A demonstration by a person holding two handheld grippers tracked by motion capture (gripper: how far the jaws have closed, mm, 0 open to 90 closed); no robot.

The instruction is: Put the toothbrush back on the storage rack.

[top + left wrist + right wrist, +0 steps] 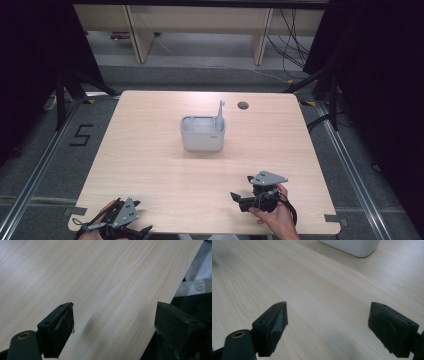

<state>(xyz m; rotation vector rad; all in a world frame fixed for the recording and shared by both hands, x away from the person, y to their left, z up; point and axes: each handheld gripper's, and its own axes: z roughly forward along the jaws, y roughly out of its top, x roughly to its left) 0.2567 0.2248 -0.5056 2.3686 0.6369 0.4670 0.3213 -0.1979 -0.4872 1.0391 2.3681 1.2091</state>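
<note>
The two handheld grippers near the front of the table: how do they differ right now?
The left gripper sits at the front left corner of the table, partly over its edge; the right gripper lies farther in, on the right side. The left gripper view looks over bare wood and the table edge, while the right gripper view faces the white caddy. Both are held by a hand, and both have their jaws wide apart with nothing between them.
</note>
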